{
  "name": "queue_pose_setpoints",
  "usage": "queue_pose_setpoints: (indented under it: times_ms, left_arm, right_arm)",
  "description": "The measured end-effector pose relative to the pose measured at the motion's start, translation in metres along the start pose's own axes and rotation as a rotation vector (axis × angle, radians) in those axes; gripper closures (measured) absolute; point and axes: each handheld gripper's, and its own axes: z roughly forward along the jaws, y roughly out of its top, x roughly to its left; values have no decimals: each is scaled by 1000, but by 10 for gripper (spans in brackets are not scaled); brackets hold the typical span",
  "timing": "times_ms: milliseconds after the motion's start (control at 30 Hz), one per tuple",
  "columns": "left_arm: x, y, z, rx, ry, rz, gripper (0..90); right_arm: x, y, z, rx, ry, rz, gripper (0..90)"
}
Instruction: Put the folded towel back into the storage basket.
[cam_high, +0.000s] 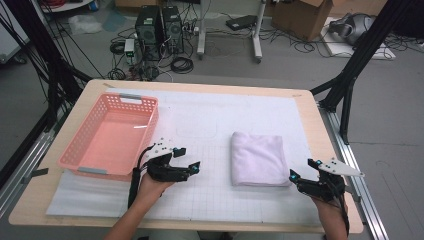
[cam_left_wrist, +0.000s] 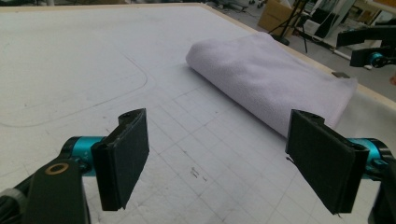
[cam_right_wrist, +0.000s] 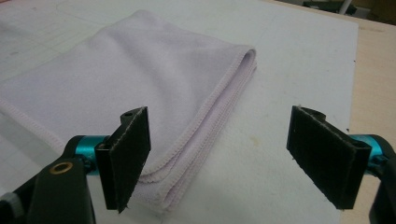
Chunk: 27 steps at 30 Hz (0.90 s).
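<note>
A folded pale lilac towel (cam_high: 258, 158) lies flat on the white gridded mat (cam_high: 215, 185), right of centre. My left gripper (cam_high: 187, 159) is open, low over the mat to the towel's left, between it and a pink basket. In the left gripper view the towel (cam_left_wrist: 271, 79) lies ahead and to the right of the open left gripper (cam_left_wrist: 229, 163). My right gripper (cam_high: 304, 169) is open at the towel's near right corner. In the right gripper view the towel's hemmed corner (cam_right_wrist: 177, 186) sits by the left fingertip (cam_right_wrist: 127, 156) of the open right gripper (cam_right_wrist: 224, 158), nothing gripped.
An empty pink plastic basket (cam_high: 111, 135) stands on the table's left side. The wooden table edge (cam_high: 330, 150) runs close along the right of the mat. Computers, cables and a cardboard box sit on the floor beyond the table.
</note>
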Motion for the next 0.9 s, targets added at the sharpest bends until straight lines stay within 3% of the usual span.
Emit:
queue_pose_setpoints:
  times_ms: [167, 433, 500, 633, 733, 900]
  left_arm:
    - [1, 0, 3, -11, -5, -19, 235]
    - [0, 0, 9, -52, 20, 59, 225]
    - [-1, 2, 13, -21, 16, 55, 231]
    - [-7, 11, 23, -36, -19, 41, 195]
    - [-9, 16, 29, -40, -20, 40, 193]
    - [-13, 29, 47, 1, -20, 28, 199]
  right_arm:
    - [0, 0, -1, 0, 7, 5, 206]
    - [0, -1, -1, 1, 11, 8, 206]
    - [0, 0, -1, 2, 12, 4, 206]
    - [0, 0, 0, 5, 14, 2, 206]
    - [1, 0, 0, 11, 14, 0, 206]
    - [0, -1, 0, 11, 17, 0, 206]
